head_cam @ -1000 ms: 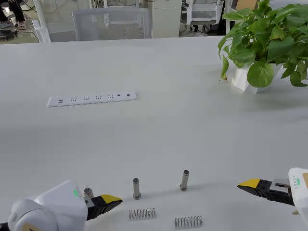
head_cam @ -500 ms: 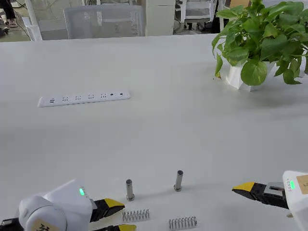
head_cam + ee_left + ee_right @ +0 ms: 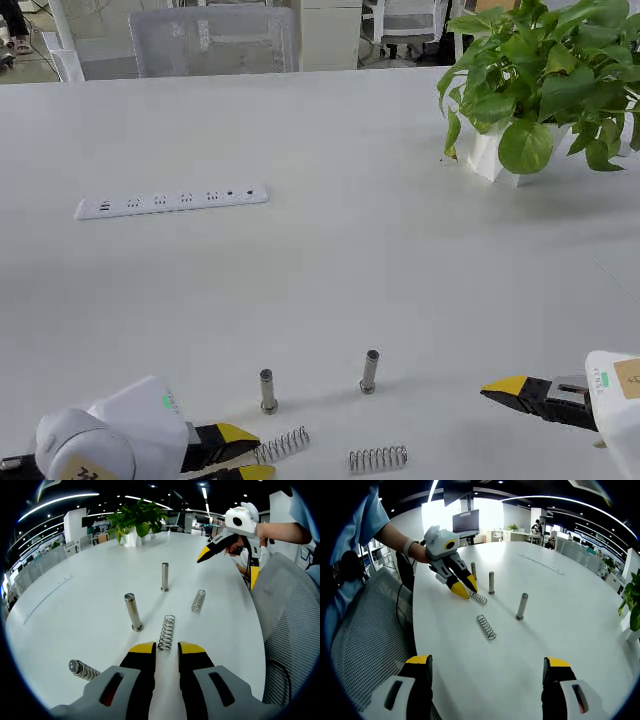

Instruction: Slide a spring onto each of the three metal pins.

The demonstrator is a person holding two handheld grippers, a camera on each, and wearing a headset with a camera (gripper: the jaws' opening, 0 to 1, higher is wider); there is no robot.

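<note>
Your left gripper [image 3: 161,647] sits low, jaws narrowly spread astride the near end of a spring [image 3: 166,629] lying flat on the worktop [image 3: 400,260]. I'd say it's lined up to pinch it for the near pin [image 3: 133,612]. The second spring [image 3: 198,600] lies by the far pin [image 3: 164,576]. The third pin [image 3: 80,668] already wears one. Your right gripper [image 3: 487,662] hangs clear, jaws wide and empty. The gripper labels are unreadable.

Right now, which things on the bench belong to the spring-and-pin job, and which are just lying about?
Job: left bare pin, right bare pin, left loose spring, right loose spring, third pin already carrying a spring.
Lying about: power strip, potted plant, mesh chair.
</note>
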